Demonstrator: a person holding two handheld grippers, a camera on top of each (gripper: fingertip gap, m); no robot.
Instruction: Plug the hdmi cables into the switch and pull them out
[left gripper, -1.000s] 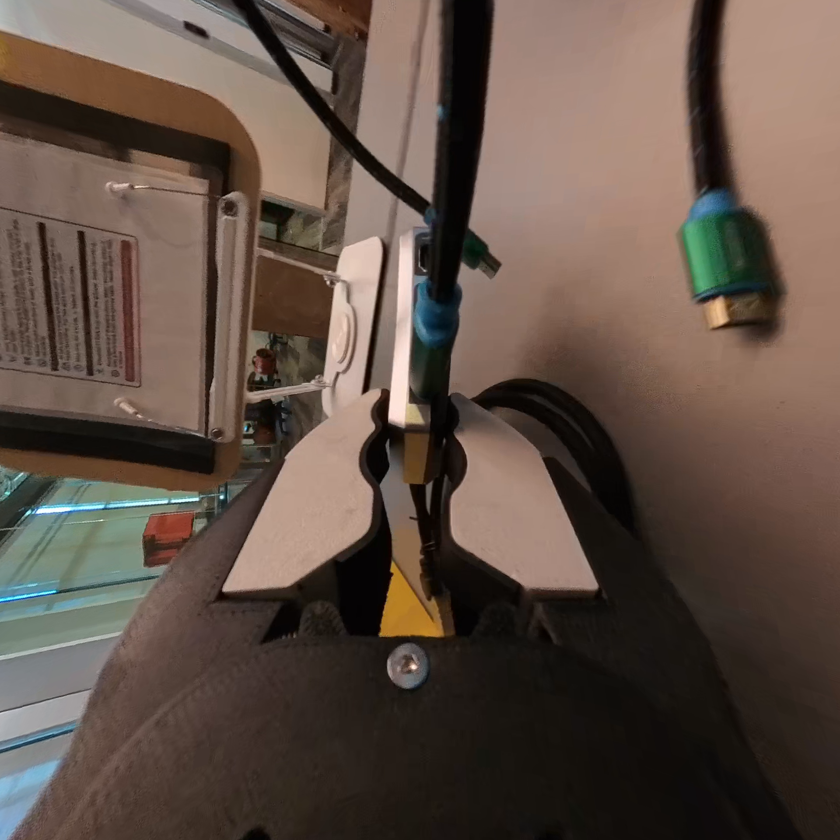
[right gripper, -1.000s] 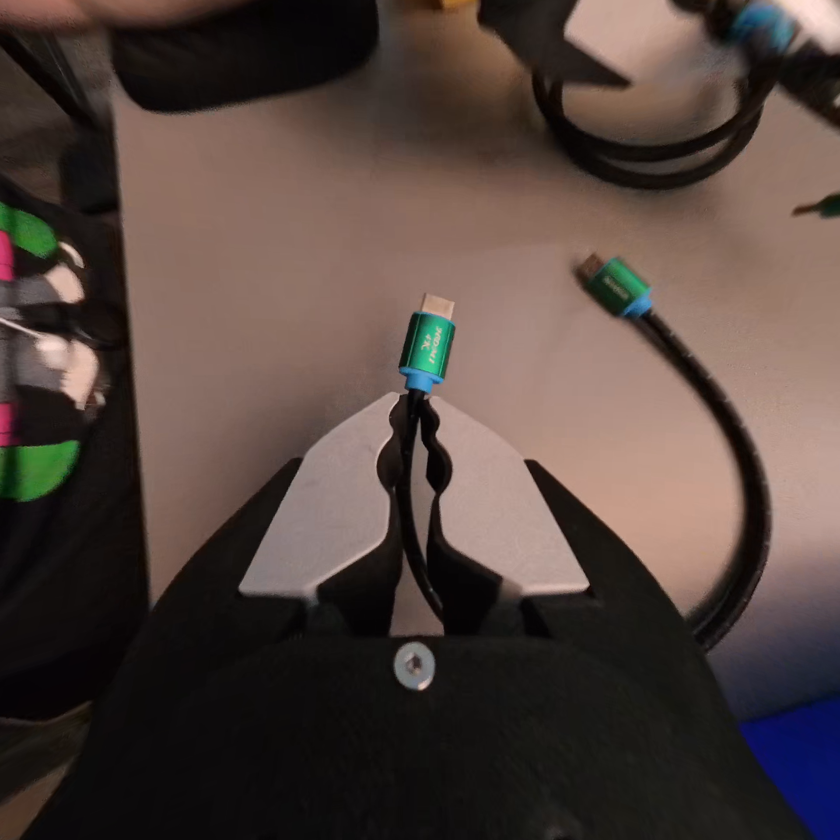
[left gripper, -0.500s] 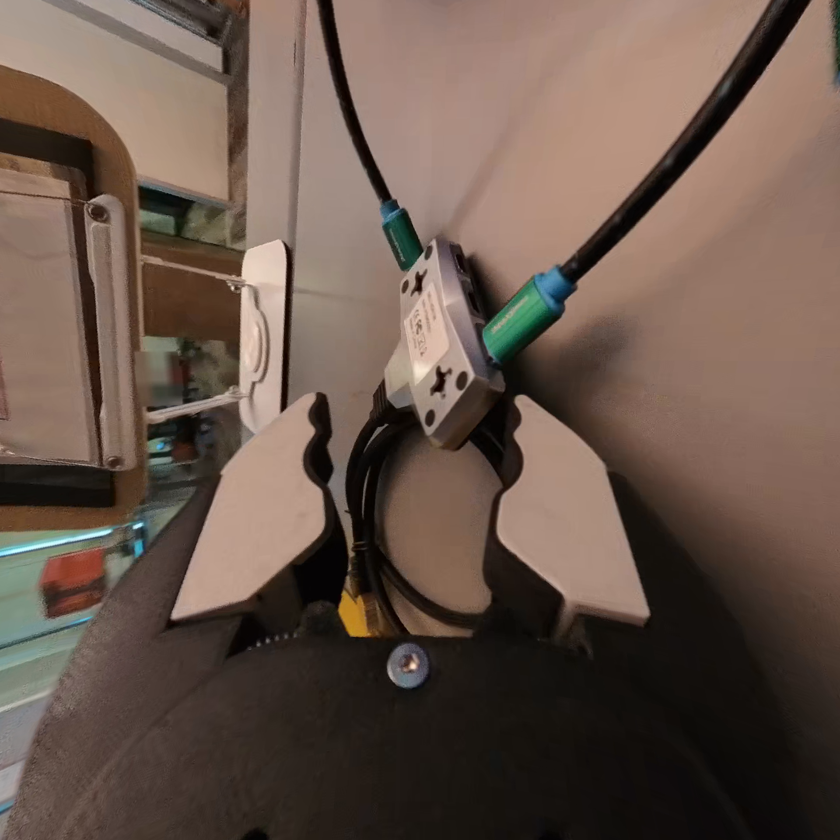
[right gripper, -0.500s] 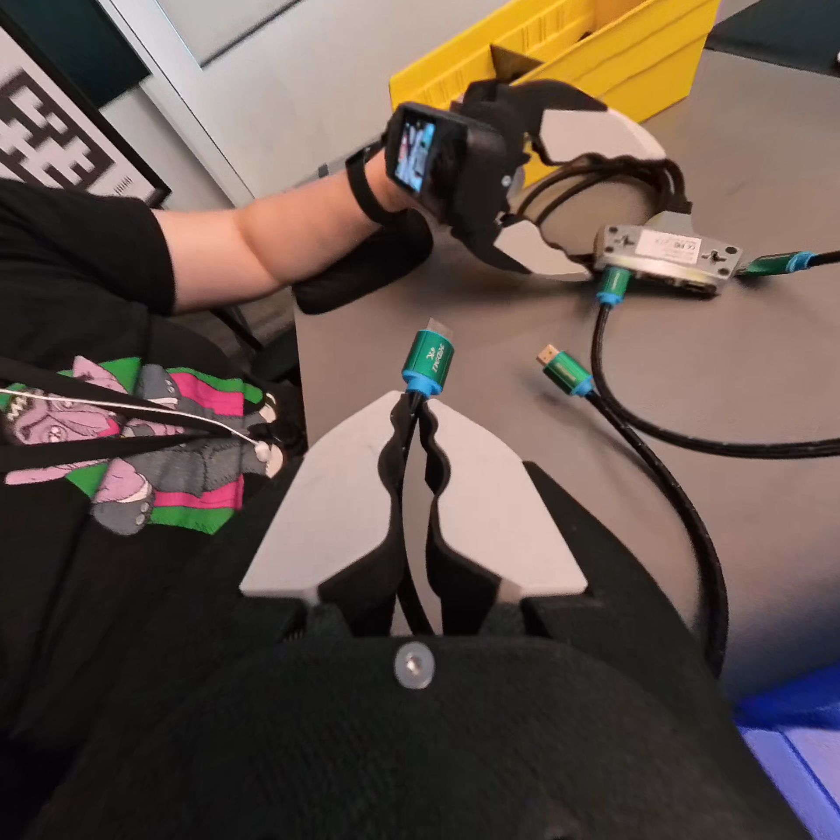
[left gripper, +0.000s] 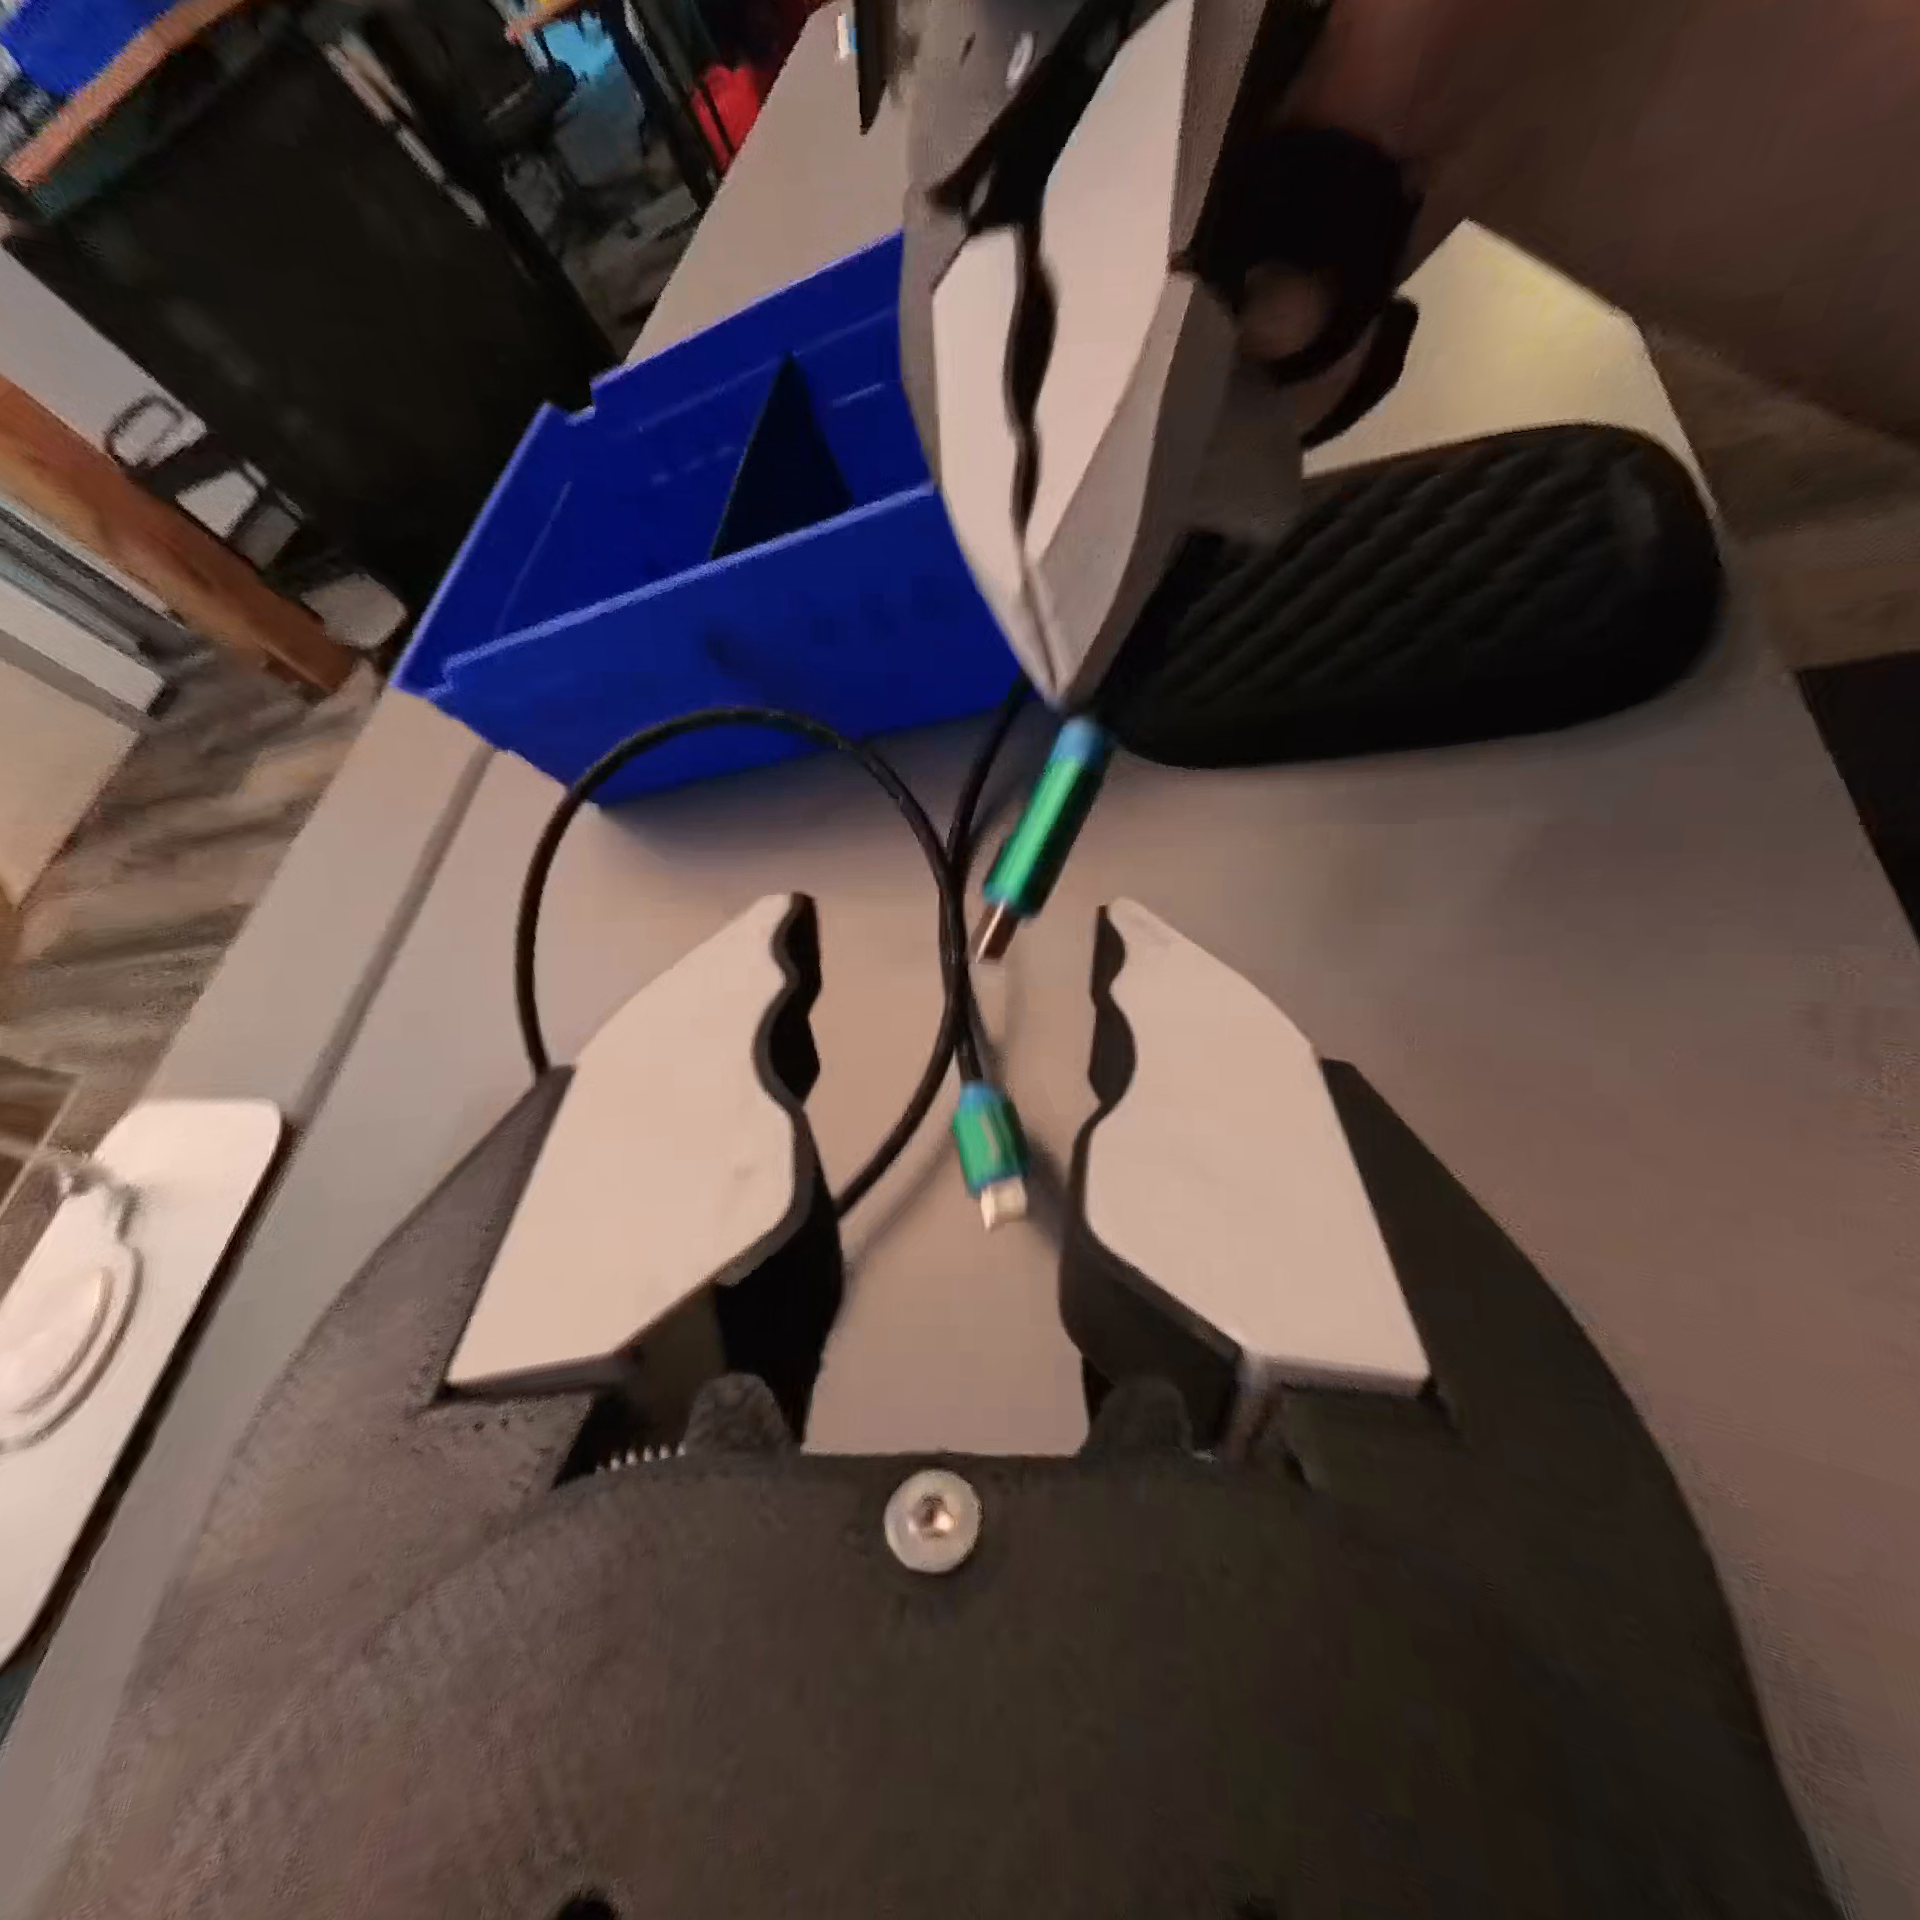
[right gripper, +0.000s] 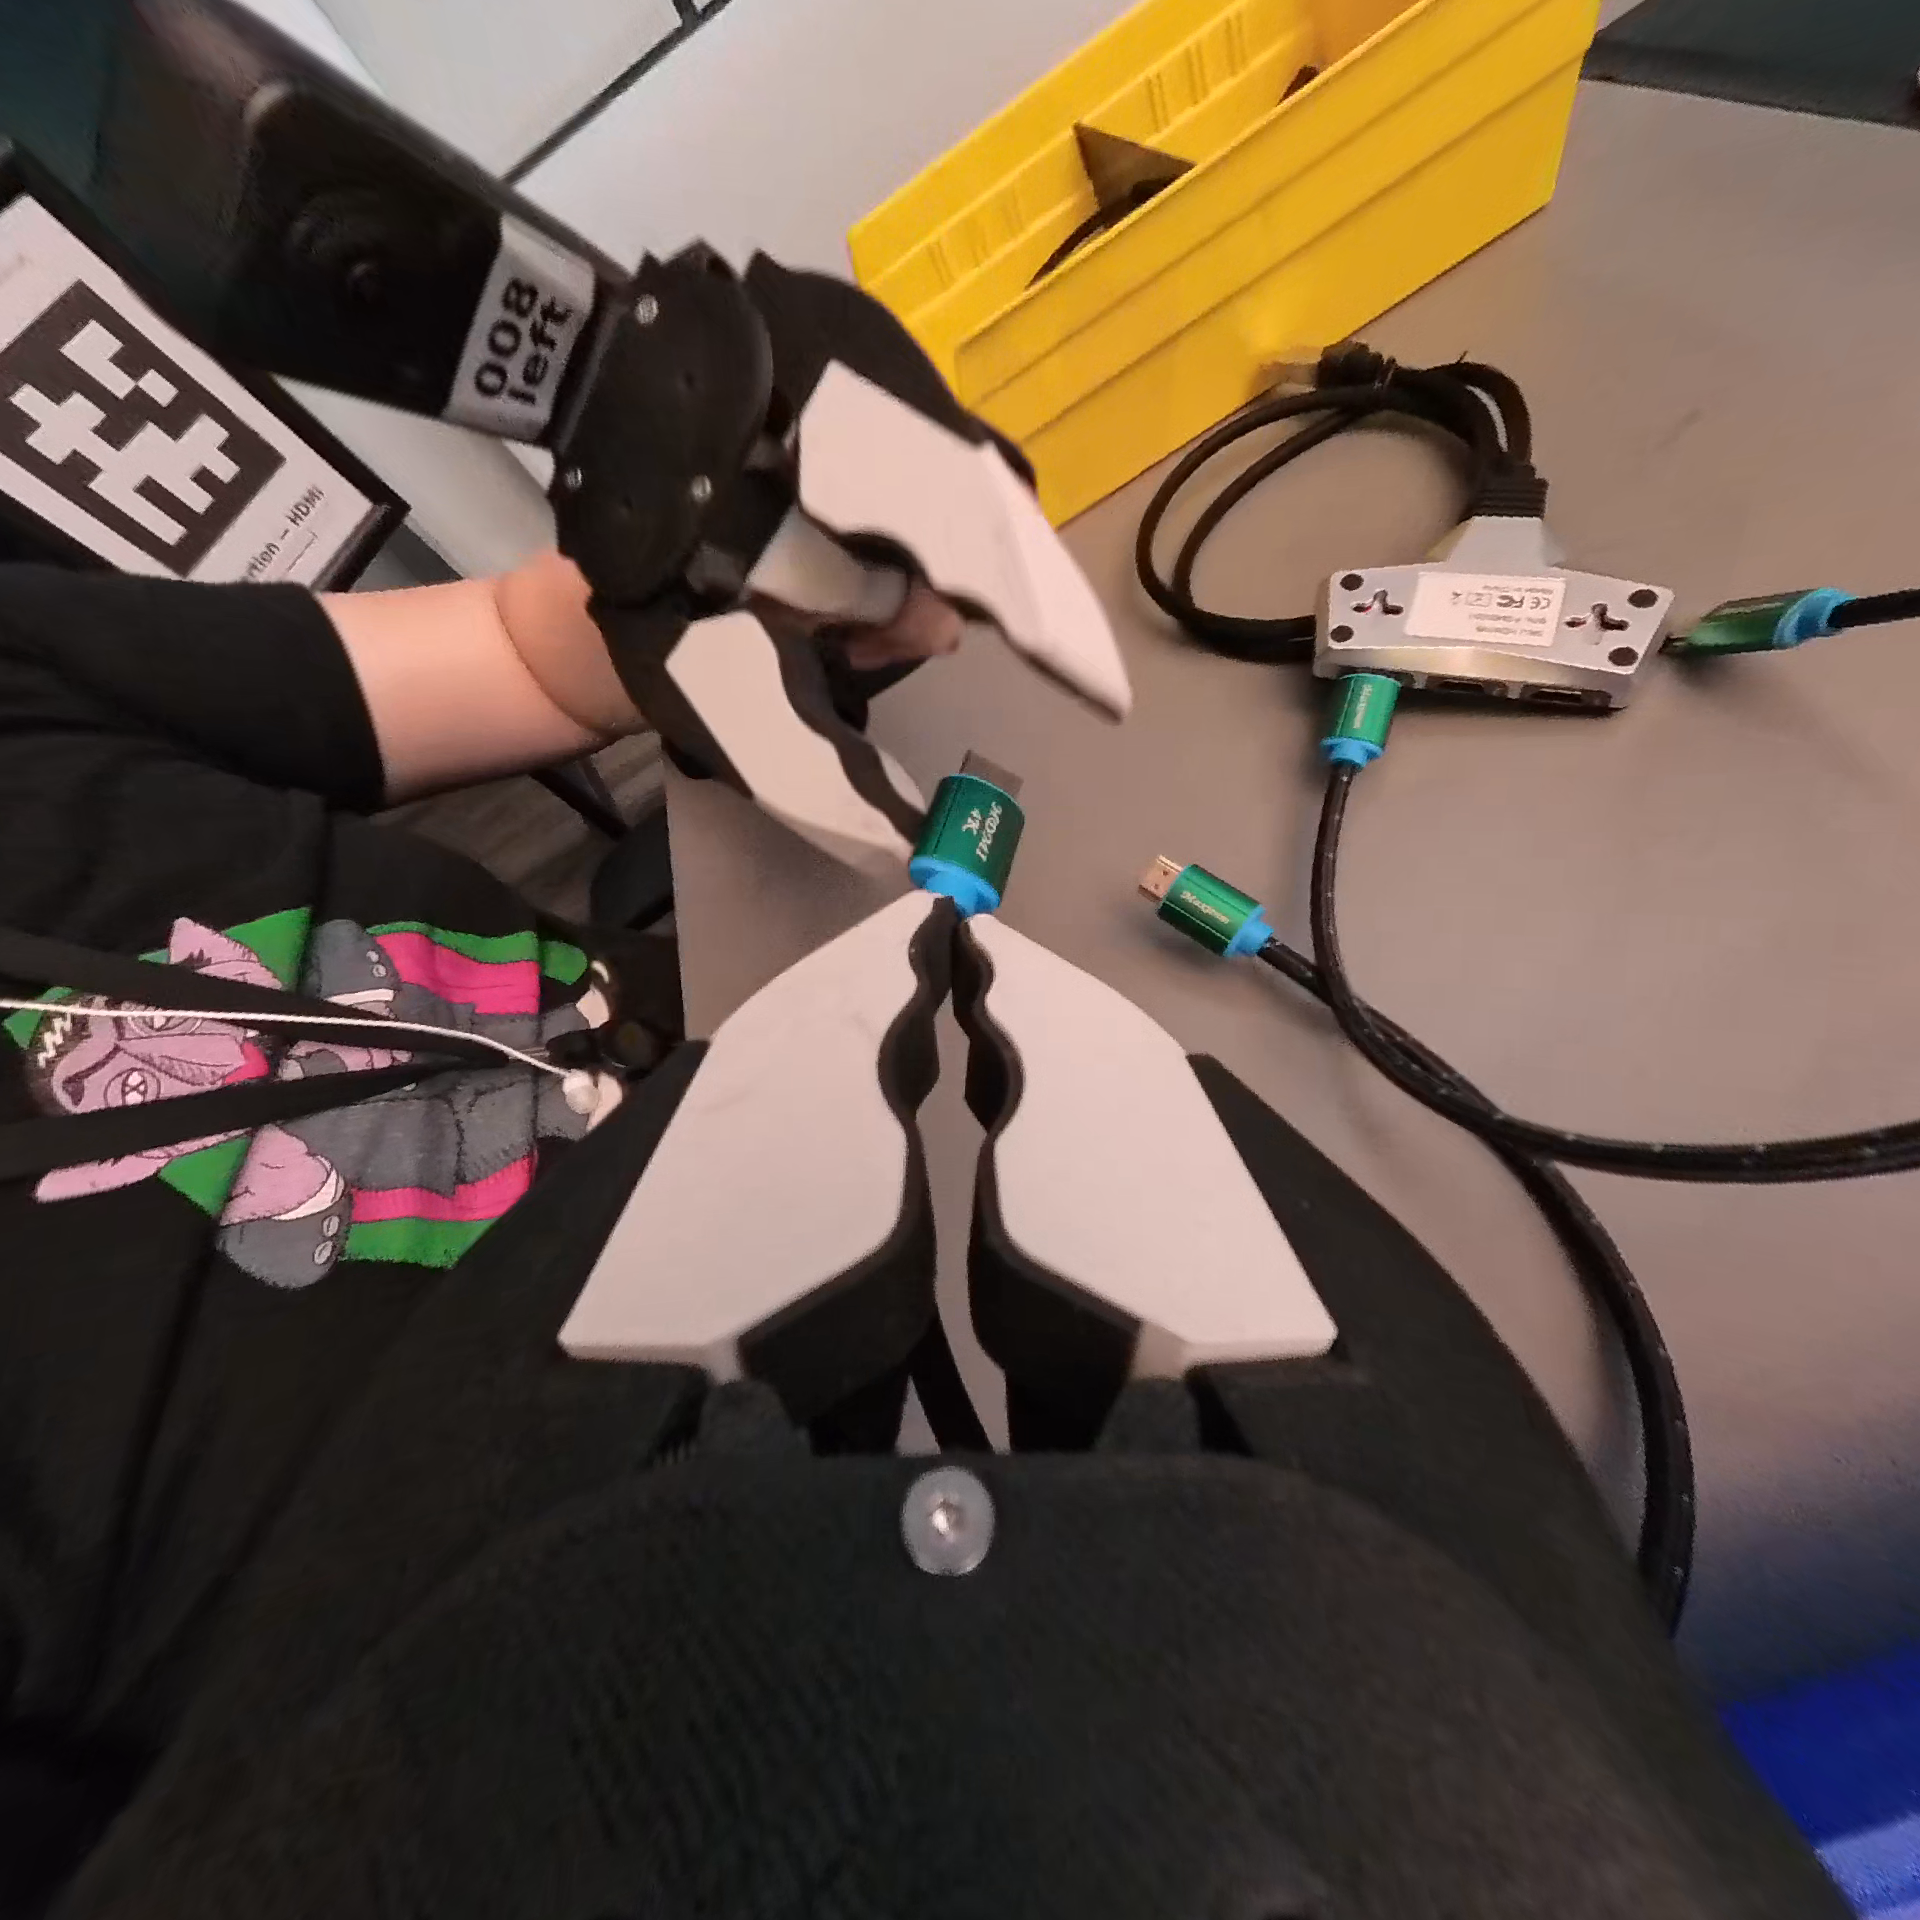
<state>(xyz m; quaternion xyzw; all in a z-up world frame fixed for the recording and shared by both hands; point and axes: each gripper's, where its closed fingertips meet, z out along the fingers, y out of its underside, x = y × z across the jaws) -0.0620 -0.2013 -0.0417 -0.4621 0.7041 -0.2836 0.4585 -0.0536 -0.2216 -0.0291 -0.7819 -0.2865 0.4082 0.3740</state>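
- Left wrist view: the left gripper [left gripper: 951, 971] is above the grey tabletop [left gripper: 1455, 987], and its two fingers stand wide apart with nothing between the pads.
- Under the gap between the fingers lies a loose HDMI plug [left gripper: 987, 1143], green with a blue collar, flat on the tabletop. Its black cable [left gripper: 644, 758] makes a loop toward the blue bin [left gripper: 665, 613].
- The blue bin stands at the far left edge of the tabletop, and a black ribbed pad [left gripper: 1455, 592] lies just beside it to the right.
- The right gripper [left gripper: 1049, 665] comes down from the top of this view with its fingers pressed together on a thin black cable. A second green plug [left gripper: 1039, 831] hangs from its tips, tilted, its metal end pointing down. I cannot tell whether it touches the tabletop.
- A pale flat plate [left gripper: 125, 1299] is at the left border of the view, beyond the table edge; it is blurred.
- Right wrist view: the right gripper [right gripper: 951, 914] is clamped on the cable just behind the held plug [right gripper: 966, 847], which stands out beyond the fingertips.
- The left gripper [right gripper: 997, 748], with fingers apart, is just beside this plug on its far left side, held by a person's hand [right gripper: 551, 644].
- The silver switch [right gripper: 1486, 634] lies near the yellow bin [right gripper: 1299, 281] at the far side of the tabletop, its labelled underside up. One green plug [right gripper: 1361, 712] sits in its near face and another [right gripper: 1756, 623] in its right end.
- The loose plug [right gripper: 1205, 909] lies between the switch and the right gripper, apart from both.
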